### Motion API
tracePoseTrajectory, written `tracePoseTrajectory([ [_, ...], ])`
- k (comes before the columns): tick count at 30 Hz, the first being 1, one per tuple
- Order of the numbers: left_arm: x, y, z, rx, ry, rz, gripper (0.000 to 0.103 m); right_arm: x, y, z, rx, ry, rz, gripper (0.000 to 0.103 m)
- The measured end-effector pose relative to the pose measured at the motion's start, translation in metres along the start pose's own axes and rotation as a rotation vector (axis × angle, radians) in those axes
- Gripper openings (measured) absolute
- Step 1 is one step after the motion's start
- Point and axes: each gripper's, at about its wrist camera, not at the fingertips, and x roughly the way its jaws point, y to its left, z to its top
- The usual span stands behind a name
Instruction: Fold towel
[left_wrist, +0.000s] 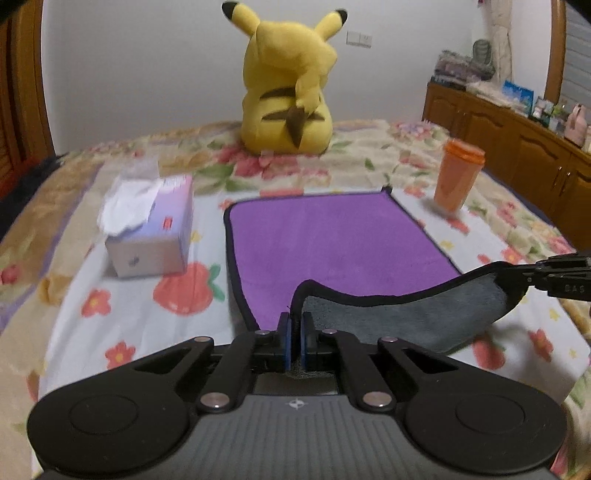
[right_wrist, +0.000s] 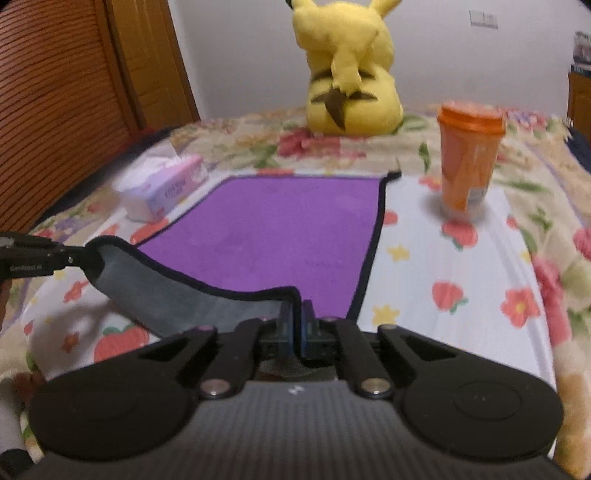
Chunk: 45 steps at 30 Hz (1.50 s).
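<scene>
Purple towel (left_wrist: 332, 236) with a black bound edge lies spread on the flowered bedspread (left_wrist: 122, 306), its far part flat and its near edge lifted off the bed. That raised edge hangs between the two grippers, and its grey underside faces the cameras, sagging a little in the middle.

In the left wrist view, the left gripper (left_wrist: 294, 332) is clamped on the near left corner of the towel; the black hem runs straight up between the blue pads (left_wrist: 283, 341). From there the edge sweeps right to the right gripper (left_wrist: 532, 275), which comes in from the right border and pinches the other near corner.

The right wrist view shows the same hold mirrored: the right gripper (right_wrist: 295, 325) is closed on the towel (right_wrist: 280, 229) corner just ahead of its pads, and the left gripper (right_wrist: 74, 258) grips the far end of the lifted edge at the left.

A tissue box (left_wrist: 151, 232) sits on the bed to the left of the towel, near its far left corner. An orange tumbler (left_wrist: 458, 173) with a lid stands upright to the right, beyond the far right corner. A yellow Pikachu plush (left_wrist: 291, 85) sits at the far side of the bed, its back to the cameras. A wooden cabinet (left_wrist: 517, 144) runs along the right.
</scene>
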Motion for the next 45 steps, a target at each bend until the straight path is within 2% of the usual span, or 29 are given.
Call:
tracePoseTrajectory([
  [6,-0.008,0.003,0.01,-0.011,-0.04,0.0,0.006,-0.009,0.002,0.01,-0.019,-0.066,-0.008,0.004],
  [11,0.002,0.002,0.016,0.031,-0.049,0.006,0.006,-0.006,0.001,0.016,-0.043,-0.089,-0.001,0.004],
  [19,0.019,0.005,0.024,0.07,-0.051,0.005,0.005,0.015,0.002,0.023,-0.138,-0.08,-0.026,0.004],
  [28,0.022,0.015,0.038,0.037,-0.07,0.001,0.005,0.02,-0.004,0.032,-0.127,-0.083,-0.048,0.004],
  [36,0.021,0.015,0.047,0.049,-0.083,0.003,0.005,0.022,-0.002,0.042,-0.141,-0.078,-0.067,0.004],
  [45,0.015,0.018,0.061,0.039,-0.129,0.027,0.005,0.023,-0.004,0.063,-0.142,-0.119,-0.069,0.004],
])
